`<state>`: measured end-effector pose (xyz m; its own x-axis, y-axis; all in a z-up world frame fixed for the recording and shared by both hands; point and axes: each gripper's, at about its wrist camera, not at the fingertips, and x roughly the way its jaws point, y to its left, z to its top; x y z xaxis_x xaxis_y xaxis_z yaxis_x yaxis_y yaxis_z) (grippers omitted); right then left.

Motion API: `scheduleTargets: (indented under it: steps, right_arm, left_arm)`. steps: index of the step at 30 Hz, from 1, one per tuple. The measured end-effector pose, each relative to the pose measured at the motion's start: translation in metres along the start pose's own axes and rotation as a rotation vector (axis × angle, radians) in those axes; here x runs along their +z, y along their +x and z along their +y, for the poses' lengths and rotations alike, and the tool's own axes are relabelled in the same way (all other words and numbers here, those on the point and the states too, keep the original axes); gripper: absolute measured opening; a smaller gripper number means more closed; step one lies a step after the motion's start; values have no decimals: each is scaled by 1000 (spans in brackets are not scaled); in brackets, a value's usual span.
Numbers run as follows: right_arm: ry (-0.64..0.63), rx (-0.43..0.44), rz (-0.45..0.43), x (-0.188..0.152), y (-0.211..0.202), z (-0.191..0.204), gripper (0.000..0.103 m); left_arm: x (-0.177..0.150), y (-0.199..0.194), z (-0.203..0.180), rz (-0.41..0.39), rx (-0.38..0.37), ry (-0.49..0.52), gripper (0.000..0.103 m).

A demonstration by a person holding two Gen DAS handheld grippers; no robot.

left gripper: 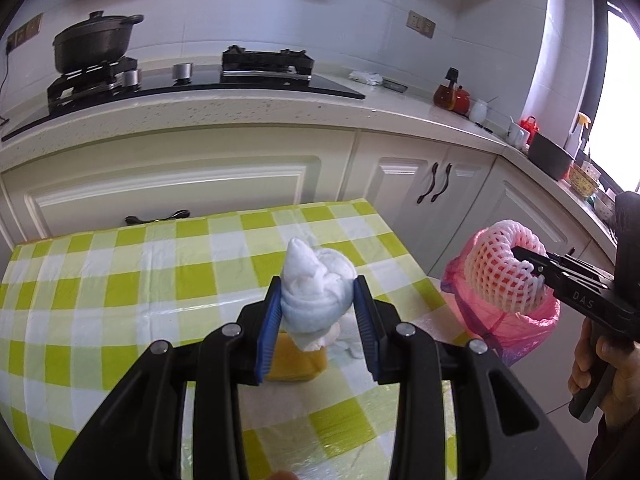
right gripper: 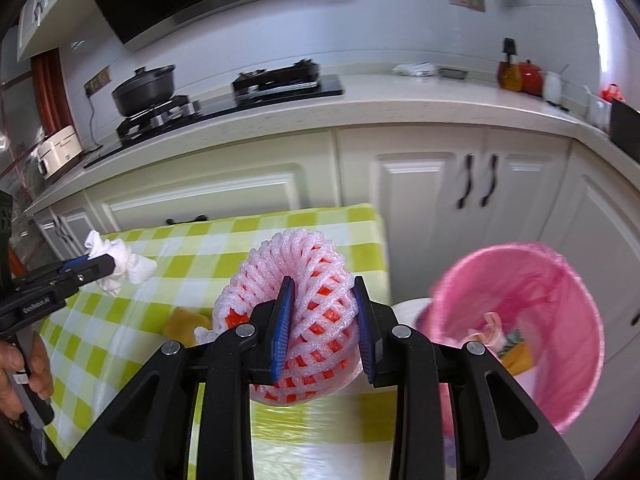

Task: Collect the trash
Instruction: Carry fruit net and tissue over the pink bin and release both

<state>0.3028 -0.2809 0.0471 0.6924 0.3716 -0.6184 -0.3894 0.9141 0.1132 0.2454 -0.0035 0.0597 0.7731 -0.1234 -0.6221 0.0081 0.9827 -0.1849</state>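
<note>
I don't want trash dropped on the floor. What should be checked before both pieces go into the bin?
1. Left claw grips tissue wad: ok.
2. Right claw grips foam net: ok.
3. Bin open, pink liner in place: ok.
4. Room left in bin: ok, only a few scraps at the bottom.
5. Net directly over the bin mouth: not ok, it is beside it.
6. Tissue over bin: not ok, above table.
</note>
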Motion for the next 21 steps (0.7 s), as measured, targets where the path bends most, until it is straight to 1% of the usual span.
scheduleTargets:
  steps: [10, 14, 21]
  right_arm:
    - [51, -73, -24, -4, -17, -68, 29]
    - [62, -109, -33, -7, -23, -92, 29]
    - [97, -146, -39, -12, -30, -134, 29]
  left_arm:
    - [14, 22, -63, -1, -64, 50, 35]
    - [22, 32, -95, -4, -94, 81, 35]
    - [34, 48, -147, -1, -152, 134, 35]
